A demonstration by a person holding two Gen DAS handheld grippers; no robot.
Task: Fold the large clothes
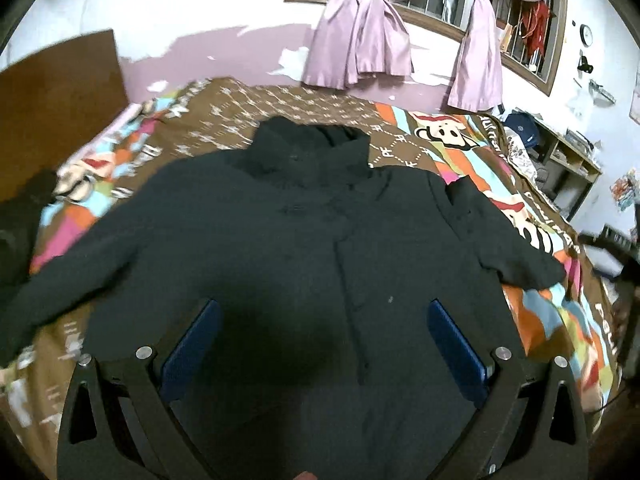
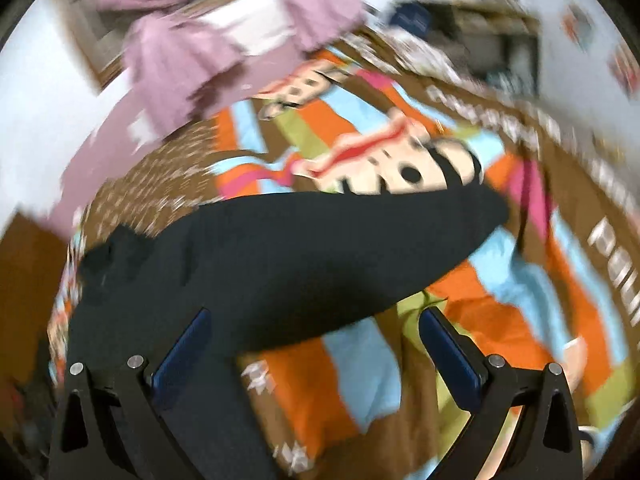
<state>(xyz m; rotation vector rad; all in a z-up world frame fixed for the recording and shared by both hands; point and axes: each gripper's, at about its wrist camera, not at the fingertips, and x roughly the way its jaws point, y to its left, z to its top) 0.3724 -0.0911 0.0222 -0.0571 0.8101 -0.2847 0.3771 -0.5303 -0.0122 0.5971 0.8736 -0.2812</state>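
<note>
Lying face-up on the patterned bedspread (image 1: 404,128), the dark coat (image 1: 304,240) loses its hem behind the left hand-held gripper (image 1: 323,316) — fingers spread, empty. Right hand-held gripper (image 2: 314,326) — spread too, over what seems one sleeve (image 2: 320,248), heavily blurred.

We see white walls (image 1: 200,0), a barred window (image 1: 436,4) with tied lilac curtains (image 1: 360,40), and a bed (image 1: 460,152) under a colourful cartoon-print cover.
</note>
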